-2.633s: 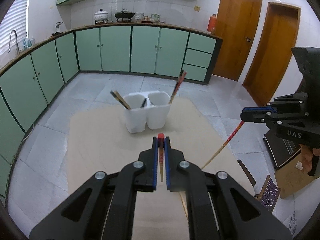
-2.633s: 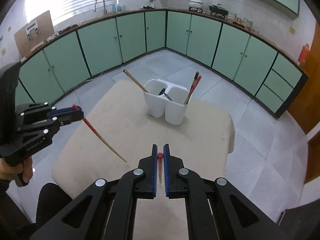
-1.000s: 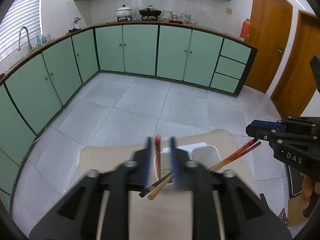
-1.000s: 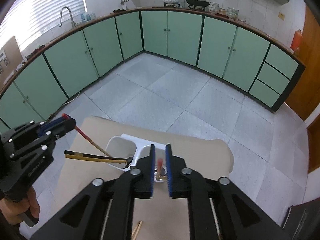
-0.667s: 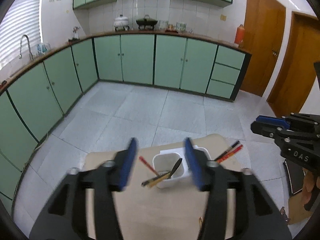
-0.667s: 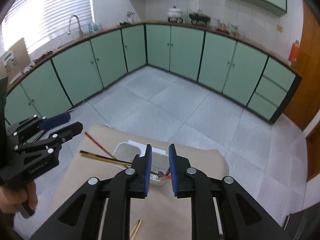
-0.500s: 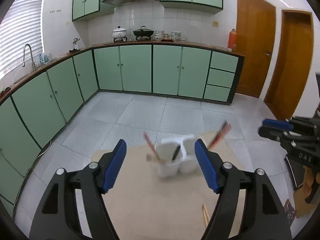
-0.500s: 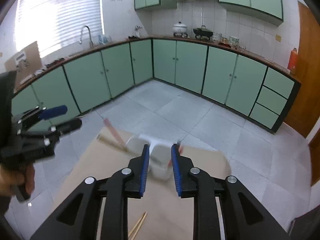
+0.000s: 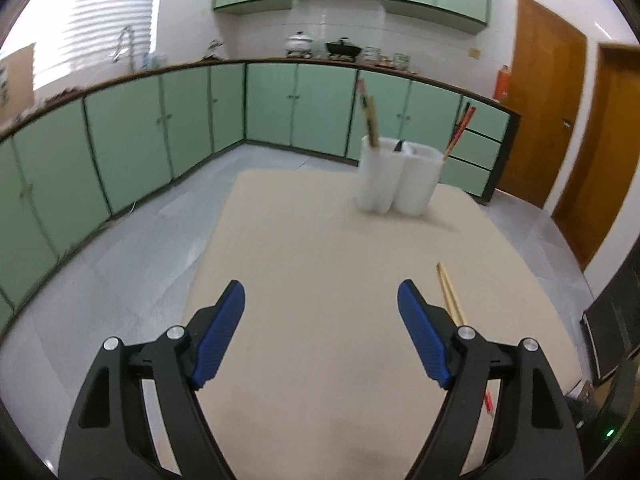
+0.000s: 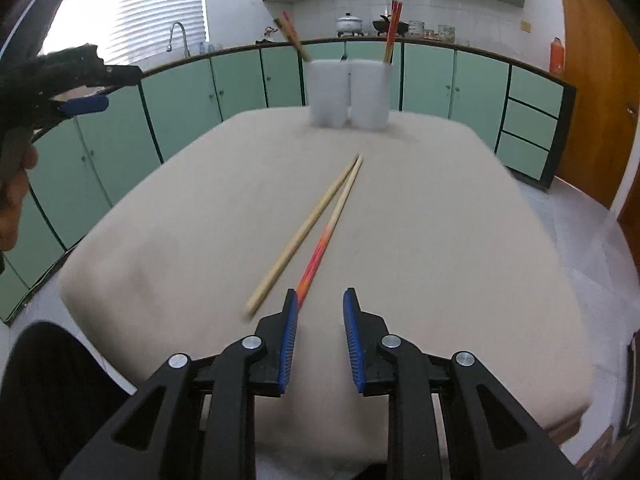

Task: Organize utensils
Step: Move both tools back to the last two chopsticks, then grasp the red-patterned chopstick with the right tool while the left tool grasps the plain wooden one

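A white two-cup utensil holder (image 9: pixel 398 178) stands at the far side of the beige table (image 9: pixel 320 280); it also shows in the right wrist view (image 10: pixel 350 94). Chopsticks stand in both cups: a brown and a red one in the left cup (image 10: pixel 290 36), red ones in the right cup (image 10: pixel 393 30). Two loose chopsticks lie on the table: a plain wooden one (image 10: pixel 304 232) and a red-handled one (image 10: pixel 332 224). My right gripper (image 10: pixel 320 304) is open and empty, low over the near end of the red-handled chopstick. My left gripper (image 9: pixel 320 300) is wide open and empty.
Green kitchen cabinets (image 9: pixel 160 128) line the walls behind the table. Wooden doors (image 9: pixel 560 136) stand at the right. The left gripper also shows at the left edge of the right wrist view (image 10: pixel 76 80). The table's edges drop to a tiled floor (image 9: pixel 120 272).
Both grippers released their red chopsticks into the holder's cups, opened, and pulled back and down toward the near table. The right gripper now hovers at the loose chopsticks.
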A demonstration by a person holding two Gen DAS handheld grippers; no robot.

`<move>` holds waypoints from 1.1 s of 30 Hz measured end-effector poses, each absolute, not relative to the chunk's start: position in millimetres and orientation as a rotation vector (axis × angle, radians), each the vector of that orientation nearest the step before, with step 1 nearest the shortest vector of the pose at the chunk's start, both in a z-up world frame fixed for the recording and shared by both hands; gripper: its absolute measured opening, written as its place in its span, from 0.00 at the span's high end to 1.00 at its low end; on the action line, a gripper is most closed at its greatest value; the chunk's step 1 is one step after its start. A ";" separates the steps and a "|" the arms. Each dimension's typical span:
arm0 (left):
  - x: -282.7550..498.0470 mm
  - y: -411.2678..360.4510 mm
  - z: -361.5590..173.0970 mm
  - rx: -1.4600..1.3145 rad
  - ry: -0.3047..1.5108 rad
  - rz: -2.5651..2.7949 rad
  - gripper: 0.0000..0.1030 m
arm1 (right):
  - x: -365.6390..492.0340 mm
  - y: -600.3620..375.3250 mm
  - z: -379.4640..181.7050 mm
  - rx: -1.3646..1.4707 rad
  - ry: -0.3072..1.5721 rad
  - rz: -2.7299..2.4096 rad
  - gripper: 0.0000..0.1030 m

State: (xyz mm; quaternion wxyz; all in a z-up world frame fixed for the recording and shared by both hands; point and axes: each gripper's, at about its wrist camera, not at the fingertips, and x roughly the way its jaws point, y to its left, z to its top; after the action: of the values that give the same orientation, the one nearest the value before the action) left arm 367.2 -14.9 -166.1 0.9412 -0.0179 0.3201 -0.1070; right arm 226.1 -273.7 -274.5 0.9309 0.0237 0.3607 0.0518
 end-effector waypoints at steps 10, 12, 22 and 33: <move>331.7 9.4 -187.0 -0.088 0.670 -0.185 0.26 | 232.4 -259.7 -278.9 -0.013 0.674 0.098 0.71; 327.8 7.7 -189.6 -0.083 0.662 -0.190 0.26 | 239.4 -265.5 -279.1 0.005 0.676 0.089 0.81; 300.4 -49.8 -227.1 -0.059 0.674 -0.290 0.27 | 243.2 -320.8 -277.6 0.082 0.675 -0.004 0.94; 277.5 -133.4 -263.2 -0.020 0.670 -0.360 0.28 | 241.6 -381.8 -279.0 0.151 0.686 -0.054 0.94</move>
State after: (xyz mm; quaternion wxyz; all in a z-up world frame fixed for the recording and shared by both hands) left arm 277.5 -133.4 -263.2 0.9285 -0.0098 0.3270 -0.1757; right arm 241.6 -381.8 -279.0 0.9386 0.0739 0.3360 -0.0267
